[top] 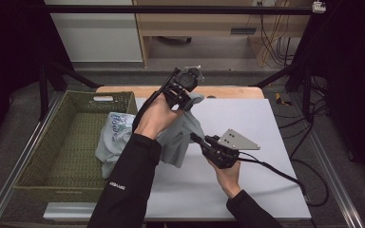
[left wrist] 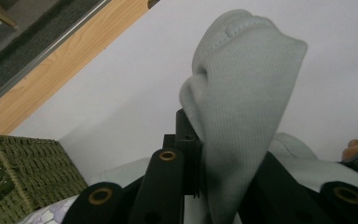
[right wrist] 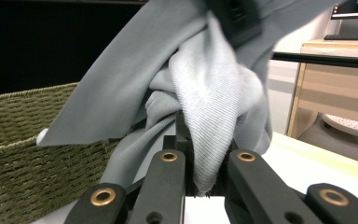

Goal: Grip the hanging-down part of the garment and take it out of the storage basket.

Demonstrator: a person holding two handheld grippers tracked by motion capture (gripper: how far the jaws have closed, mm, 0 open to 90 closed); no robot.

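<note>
A grey garment (top: 179,138) hangs between my two grippers above the white mat (top: 252,190). My left gripper (top: 188,99) is raised at the back of the table and is shut on a ribbed end of the garment (left wrist: 242,93), which sticks up past its jaws. Lower and nearer to me, my right gripper (top: 195,138) is shut on another fold of the same cloth (right wrist: 209,107). In the left gripper view my left gripper (left wrist: 216,144) has cloth covering its right jaw. My right gripper (right wrist: 207,154) has cloth bunched between its jaws.
A green woven basket (top: 43,156) stands at the left of the table, also seen as a woven basket (right wrist: 28,140). A pale printed garment (top: 115,135) drapes over its right wall. The wooden table edge (top: 228,91) runs behind the mat.
</note>
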